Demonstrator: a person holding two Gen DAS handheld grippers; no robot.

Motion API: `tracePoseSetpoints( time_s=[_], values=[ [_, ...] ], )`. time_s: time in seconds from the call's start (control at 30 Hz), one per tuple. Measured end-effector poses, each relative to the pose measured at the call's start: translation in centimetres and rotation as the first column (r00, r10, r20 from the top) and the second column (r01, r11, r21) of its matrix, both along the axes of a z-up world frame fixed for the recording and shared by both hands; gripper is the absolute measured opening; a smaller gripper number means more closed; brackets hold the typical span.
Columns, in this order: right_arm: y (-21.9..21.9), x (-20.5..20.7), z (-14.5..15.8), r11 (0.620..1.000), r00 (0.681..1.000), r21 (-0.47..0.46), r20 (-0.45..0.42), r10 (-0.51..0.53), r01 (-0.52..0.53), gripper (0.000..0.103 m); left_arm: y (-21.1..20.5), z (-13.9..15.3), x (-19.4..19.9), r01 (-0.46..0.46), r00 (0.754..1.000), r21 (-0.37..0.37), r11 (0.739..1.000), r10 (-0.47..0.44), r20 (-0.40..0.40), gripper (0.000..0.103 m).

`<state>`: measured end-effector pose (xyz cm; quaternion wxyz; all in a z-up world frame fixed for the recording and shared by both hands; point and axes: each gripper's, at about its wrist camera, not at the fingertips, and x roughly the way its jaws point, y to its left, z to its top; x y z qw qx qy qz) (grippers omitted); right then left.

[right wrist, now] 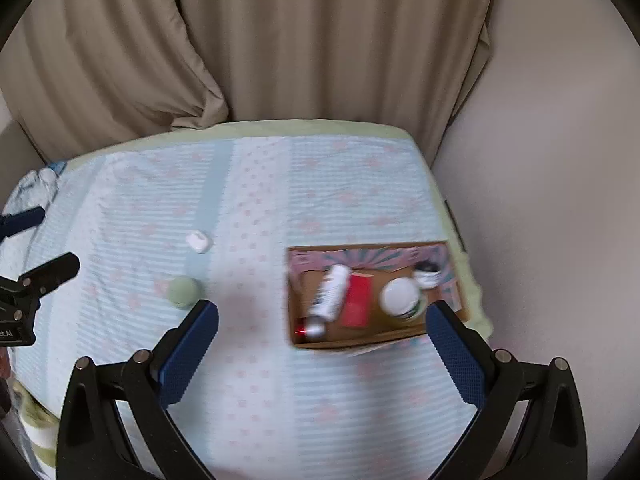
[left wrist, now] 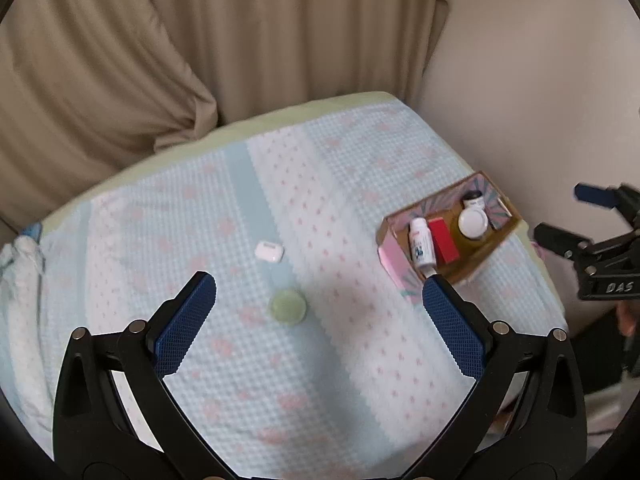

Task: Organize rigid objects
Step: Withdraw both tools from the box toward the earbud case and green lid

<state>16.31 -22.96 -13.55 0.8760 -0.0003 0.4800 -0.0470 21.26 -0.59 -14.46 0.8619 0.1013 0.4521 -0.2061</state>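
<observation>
A white earbud case point(left wrist: 269, 251) and a pale green round disc point(left wrist: 288, 306) lie loose on the blue-and-pink cloth; both show in the right wrist view, the case point(right wrist: 199, 241) and the disc point(right wrist: 183, 290). A cardboard box point(left wrist: 404, 268) point(right wrist: 360, 338) at the right holds a white bottle point(left wrist: 421, 247) point(right wrist: 331, 290), a red box point(left wrist: 443, 244) point(right wrist: 357, 299), a white-lidded jar point(left wrist: 473, 221) point(right wrist: 400, 295) and a small dark-topped jar point(right wrist: 427, 273). My left gripper point(left wrist: 318, 300) is open and empty above the disc. My right gripper point(right wrist: 322, 330) is open and empty over the box's near edge.
The cloth covers a table point(right wrist: 320, 128) with a pale green edge. Beige curtains point(left wrist: 200, 60) hang behind it and a plain wall point(right wrist: 560, 200) stands at the right. Crumpled cloth point(left wrist: 20, 256) lies at the far left. The right gripper also shows at the right of the left wrist view point(left wrist: 560, 216).
</observation>
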Motion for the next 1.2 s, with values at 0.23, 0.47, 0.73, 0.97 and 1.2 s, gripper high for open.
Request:
tracePoseSetpoints(
  time_s=[0.23,0.47,0.73,0.97,1.2],
  values=[
    [7.4,-1.2,-1.0,0.997,0.999,0.075,0.040,-0.004,0.001,0.103,7.9,-0.8,1.5,0.057,0.998,-0.010,0.998,-0.057,0.018,0.103],
    [13.4,-1.2,-3.8,0.997,0.998,0.081,0.054,0.009,-0.013,0.103,11.5,-5.1,6.3,0.100,0.993,0.015,0.995,-0.099,-0.069,0.103],
    [18.0,1.3,-10.5,0.995,0.997,0.070,-0.013,0.074,-0.073,0.103,10.7,-12.1,12.3,0.140,0.971,0.021,0.990,-0.134,-0.197,0.103],
    [20.5,4.7,-17.4,0.991,0.992,0.054,-0.021,0.120,-0.119,0.103,6.9,-20.0,17.5,0.220,0.936,0.079,0.972,-0.188,-0.298,0.103],
    [22.0,8.0,-25.2,0.990,0.989,0.009,-0.043,0.141,-0.140,0.103,2.1,-29.0,21.7,0.305,0.892,0.143,0.942,-0.230,-0.389,0.096]
  ],
)
